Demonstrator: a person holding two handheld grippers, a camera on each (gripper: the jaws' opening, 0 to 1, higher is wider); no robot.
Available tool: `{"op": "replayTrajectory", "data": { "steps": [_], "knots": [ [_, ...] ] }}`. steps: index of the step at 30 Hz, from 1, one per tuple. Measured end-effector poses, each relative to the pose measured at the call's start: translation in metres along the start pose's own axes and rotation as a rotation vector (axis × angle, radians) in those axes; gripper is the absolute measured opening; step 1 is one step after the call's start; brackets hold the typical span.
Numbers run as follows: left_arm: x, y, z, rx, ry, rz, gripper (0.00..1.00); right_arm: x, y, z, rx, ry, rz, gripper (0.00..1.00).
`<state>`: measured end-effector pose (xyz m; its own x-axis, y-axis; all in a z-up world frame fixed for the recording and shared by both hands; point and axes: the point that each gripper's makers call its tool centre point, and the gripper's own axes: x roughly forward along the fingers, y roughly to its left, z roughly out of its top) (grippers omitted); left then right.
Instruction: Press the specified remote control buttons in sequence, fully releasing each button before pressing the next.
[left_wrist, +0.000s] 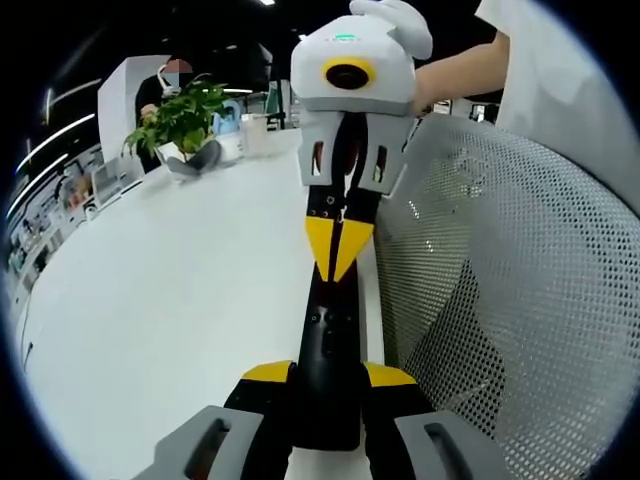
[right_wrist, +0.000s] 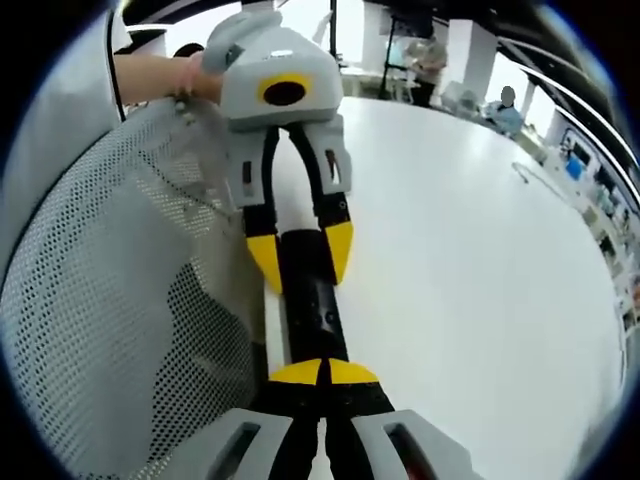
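While the left gripper (left_wrist: 325, 385) clamps the black remote (left_wrist: 330, 350) over the white table (left_wrist: 170, 300), the right gripper (right_wrist: 323, 372) presses down with jaws closed.

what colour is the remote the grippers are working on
Black. The remote control shows best in the left gripper view, held between that gripper's yellow-tipped jaws.
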<state>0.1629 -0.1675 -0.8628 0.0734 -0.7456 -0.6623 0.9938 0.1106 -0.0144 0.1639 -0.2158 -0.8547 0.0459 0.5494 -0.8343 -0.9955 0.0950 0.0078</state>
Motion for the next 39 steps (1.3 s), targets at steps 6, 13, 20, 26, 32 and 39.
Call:
{"op": "replayTrajectory", "data": {
  "steps": [6,13,20,26,32,39],
  "knots": [
    [0.0002,0.0000,0.0002,-0.001,0.000,0.001,0.25,0.0004,0.0002,-0.0004,-0.001,0.007,0.002,0.00],
    [0.0002,0.0000,0.0001,-0.001,0.000,0.000,0.25,0.0022,0.0014,-0.0001,-0.066,0.049,-0.011,0.00],
    [0.0003,0.0001,-0.0003,-0.002,-0.002,0.000,0.25,0.0029,0.0001,-0.0001,-0.102,0.092,0.001,0.00],
    [0.0002,0.0002,-0.0005,-0.004,-0.003,0.000,0.25,0.0022,-0.0006,0.0000,-0.019,0.026,-0.005,0.00],
    [0.0005,0.0003,-0.0006,-0.005,-0.004,0.000,0.25,0.0013,-0.0008,0.0000,0.045,-0.056,-0.021,0.00],
    [0.0005,0.0003,-0.0004,-0.005,-0.003,0.001,0.25,0.0021,-0.0009,0.0034,0.065,-0.107,-0.047,0.00]
  ]
}}
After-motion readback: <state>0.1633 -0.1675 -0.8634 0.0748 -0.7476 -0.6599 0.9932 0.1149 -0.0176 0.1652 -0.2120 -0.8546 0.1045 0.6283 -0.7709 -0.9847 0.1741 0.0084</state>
